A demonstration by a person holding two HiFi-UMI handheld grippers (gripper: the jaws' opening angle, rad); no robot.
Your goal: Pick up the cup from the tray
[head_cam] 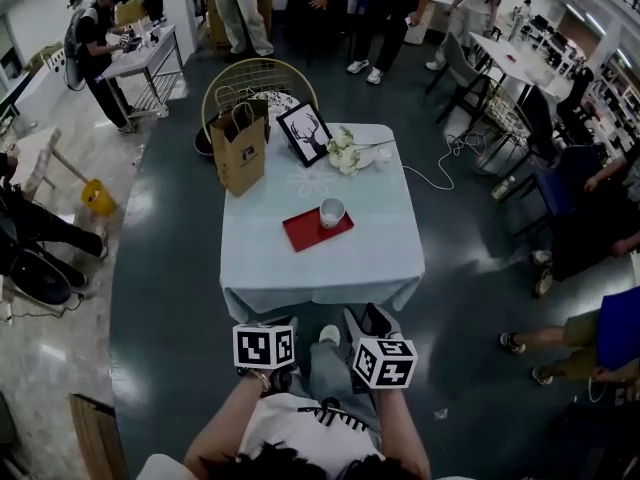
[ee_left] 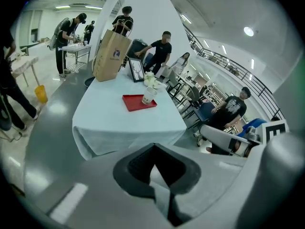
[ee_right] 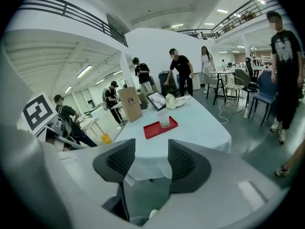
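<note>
Cup (head_cam: 332, 211), white and upright, stands on the far right part of a red tray (head_cam: 303, 233), near the middle of a square worktop (head_cam: 370, 253) covered in a pale blue cloth. Behind the tray, toward the far edge, are a brown paper bag (head_cam: 240, 150), a framed picture of a deer (head_cam: 305, 133) and a small bunch of white flowers (head_cam: 345, 153).

A person stands at the near edge of the worktop, seen from above, with both tools drawn in close to the body. Both are well apart from the tray.

The left tool (ee_left: 155, 151) has its jaws pressed together, with nothing between them. The right tool (ee_right: 151, 157) has its jaws spread, and the gap between them is empty. Its view looks across the cloth, with the cup and tray above that gap in the distance.

The task appears to be at its very start: the reach has not begun and the cup is untouched. The spread right tool seems the readier of the two. The next move likely calls for carrying it forward over the near edge, levelling its jaws on either side of the cup wall, clear of the tray rim, then pinching gently so the light cup neither tips nor crushes.
</note>
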